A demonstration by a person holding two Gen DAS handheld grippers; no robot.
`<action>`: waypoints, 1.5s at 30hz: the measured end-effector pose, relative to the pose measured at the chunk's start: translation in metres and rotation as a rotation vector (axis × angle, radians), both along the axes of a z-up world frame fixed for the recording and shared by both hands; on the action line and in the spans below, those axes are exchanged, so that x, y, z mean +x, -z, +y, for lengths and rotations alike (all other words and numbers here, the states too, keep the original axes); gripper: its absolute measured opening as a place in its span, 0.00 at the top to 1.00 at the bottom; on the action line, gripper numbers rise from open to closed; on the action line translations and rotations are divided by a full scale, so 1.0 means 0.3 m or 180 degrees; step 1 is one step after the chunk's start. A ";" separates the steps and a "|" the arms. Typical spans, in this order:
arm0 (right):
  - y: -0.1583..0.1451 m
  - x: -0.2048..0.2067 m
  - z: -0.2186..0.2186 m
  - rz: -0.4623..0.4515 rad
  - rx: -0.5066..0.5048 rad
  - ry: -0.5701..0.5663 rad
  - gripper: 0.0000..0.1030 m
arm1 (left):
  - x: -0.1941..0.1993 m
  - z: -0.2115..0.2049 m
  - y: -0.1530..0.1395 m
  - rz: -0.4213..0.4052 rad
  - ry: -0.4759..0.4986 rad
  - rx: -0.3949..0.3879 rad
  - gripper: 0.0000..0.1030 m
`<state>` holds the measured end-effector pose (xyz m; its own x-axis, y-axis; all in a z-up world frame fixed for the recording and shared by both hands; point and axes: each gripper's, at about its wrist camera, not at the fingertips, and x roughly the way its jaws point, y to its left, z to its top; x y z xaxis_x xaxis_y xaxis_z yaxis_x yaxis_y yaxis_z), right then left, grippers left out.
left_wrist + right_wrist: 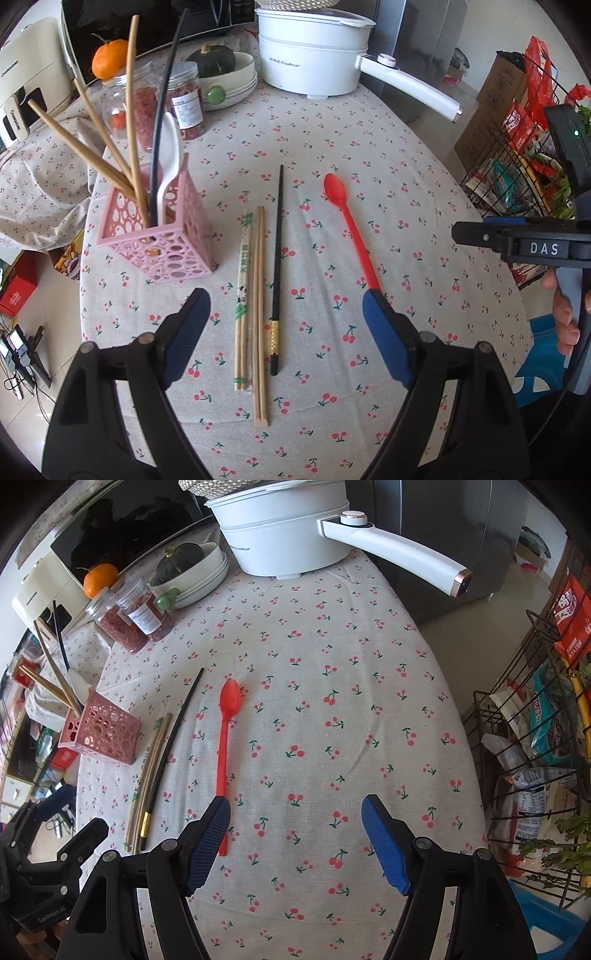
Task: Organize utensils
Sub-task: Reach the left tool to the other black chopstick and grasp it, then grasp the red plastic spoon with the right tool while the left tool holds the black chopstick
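Looking down through both wrist cameras, I see the table [369, 155] under its cherry-print cloth filling most of each frame. At the top of the left wrist view stands the white electric pot [310, 55], its long handle reaching toward the upper right, and just left of it a stack of white bowls [236, 85] with a dark green squash inside. Two clear jars [184, 103] of red bits sit in the upper left, an orange [109, 59] behind them.

The pink perforated holder [162, 236] stands left of centre in that view, already carrying several bamboo chopsticks, a black one and a white spoon, all leaning out of its top. Just right of it, flat on the cloth, lie a wrapped pair of chopsticks [242, 302], a bare bamboo pair [259, 314] touching it, and a black chopstick [277, 266] with a gold band.

My left gripper [282, 306] hangs above these chopsticks with its jaws spread wide and nothing between them. The red spoon [225, 738] lies right of the chopsticks, bowl toward the pot. My right gripper [295, 812] is spread too, holding nothing; its left finger crosses in front of the spoon's handle, whose end shows just below that pad.
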<state>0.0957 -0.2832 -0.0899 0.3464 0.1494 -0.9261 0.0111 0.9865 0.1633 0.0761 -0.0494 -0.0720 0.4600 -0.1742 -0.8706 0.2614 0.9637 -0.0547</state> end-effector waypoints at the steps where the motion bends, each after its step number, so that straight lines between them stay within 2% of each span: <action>1: 0.007 0.004 -0.006 0.0006 -0.0004 0.0016 0.27 | 0.010 -0.016 0.003 0.0012 0.0036 -0.0017 0.18; 4: 0.028 0.014 -0.016 0.0043 -0.0041 0.0049 0.27 | 0.050 -0.062 0.026 0.0071 0.0094 0.0022 0.18; 6: 0.037 0.018 -0.014 0.0073 -0.0038 0.0010 0.27 | 0.084 -0.082 0.048 0.0137 0.0065 0.0031 0.24; 8: 0.038 0.019 -0.013 0.0053 -0.0035 -0.0015 0.27 | 0.125 -0.096 0.071 0.0231 0.0038 -0.0008 0.47; 10: 0.042 0.024 -0.014 0.0062 -0.0043 -0.0036 0.27 | 0.163 -0.114 0.101 0.0325 0.0028 -0.0019 0.60; 13: 0.051 0.034 -0.020 0.0084 -0.0023 -0.0036 0.27 | 0.217 -0.130 0.147 0.0397 -0.0038 0.0080 0.72; 16: 0.061 0.046 -0.027 0.0106 -0.0006 -0.0018 0.27 | 0.270 -0.132 0.184 0.0463 -0.0130 0.0129 0.78; 20: 0.075 0.063 -0.028 0.0130 -0.0028 -0.0028 0.27 | 0.323 -0.132 0.227 0.0531 -0.0240 0.0185 0.83; 24: 0.089 0.076 -0.023 0.0165 -0.0055 -0.0052 0.27 | 0.346 -0.146 0.260 0.0534 -0.0249 0.0389 0.85; 31: 0.103 0.093 -0.018 0.0193 -0.0097 -0.0066 0.27 | 0.375 -0.121 0.265 0.0738 -0.0310 0.0282 0.86; 32: 0.105 0.095 -0.018 0.0197 -0.0102 -0.0061 0.27 | 0.379 -0.121 0.263 0.0741 -0.0320 0.0289 0.93; 34: 0.106 0.097 -0.016 0.0203 -0.0105 -0.0051 0.27 | 0.383 -0.117 0.250 0.0654 -0.0329 0.0285 0.94; 39: 0.092 0.105 -0.004 0.0151 -0.0125 -0.0058 0.27 | 0.280 -0.086 0.112 0.0384 -0.0205 0.0091 0.94; 45: 0.098 0.131 0.039 0.0163 0.0032 -0.0010 0.27 | 0.112 0.023 -0.072 0.0009 -0.0157 -0.0139 0.94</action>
<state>0.1349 -0.2715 -0.1192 0.2981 0.1599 -0.9411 0.0165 0.9849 0.1725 0.1097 -0.0426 -0.0503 0.4665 -0.1894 -0.8640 0.2136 0.9720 -0.0978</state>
